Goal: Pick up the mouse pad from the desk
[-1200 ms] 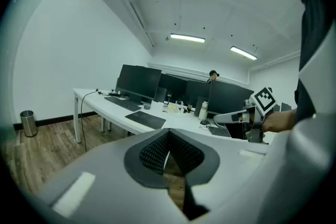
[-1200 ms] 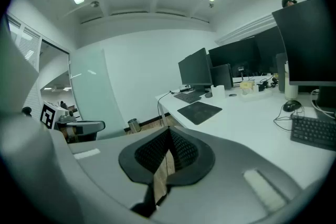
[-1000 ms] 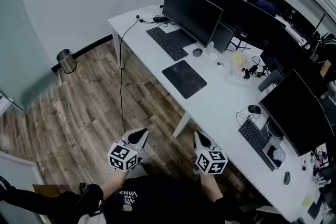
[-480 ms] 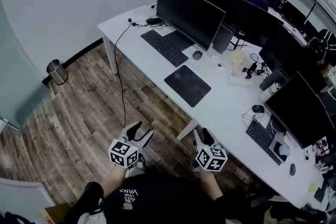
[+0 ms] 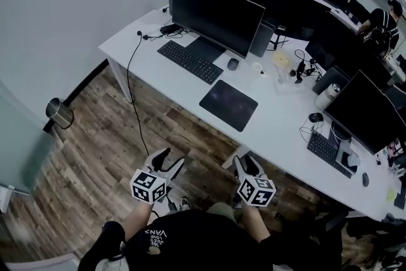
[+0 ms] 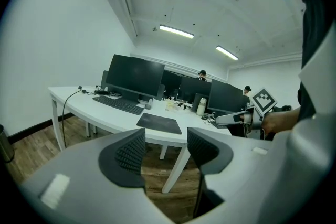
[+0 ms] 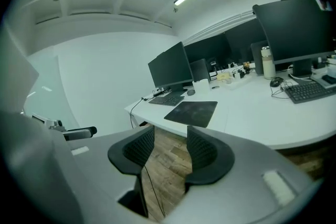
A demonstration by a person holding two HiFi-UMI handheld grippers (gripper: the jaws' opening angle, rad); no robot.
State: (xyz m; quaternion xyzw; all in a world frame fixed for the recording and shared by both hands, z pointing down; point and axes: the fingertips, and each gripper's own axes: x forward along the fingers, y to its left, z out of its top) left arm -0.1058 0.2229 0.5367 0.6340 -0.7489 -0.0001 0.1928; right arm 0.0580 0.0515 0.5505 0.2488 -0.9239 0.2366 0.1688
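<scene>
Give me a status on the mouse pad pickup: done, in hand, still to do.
Done: nothing yet; the mouse pad lies flat on the desk, near its front edge. In hand: the left claw and right claw have just been opening, nothing between either's jaws, both short of the desk over the wood floor. Left: reach the pad, grip it, lift it off.

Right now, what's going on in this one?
A person stands short of the white desk, a tool in each hand. The left tool and right tool have just been opening; both are empty, jaws apart. The dark mouse pad lies flat on the desk, untouched.
</scene>
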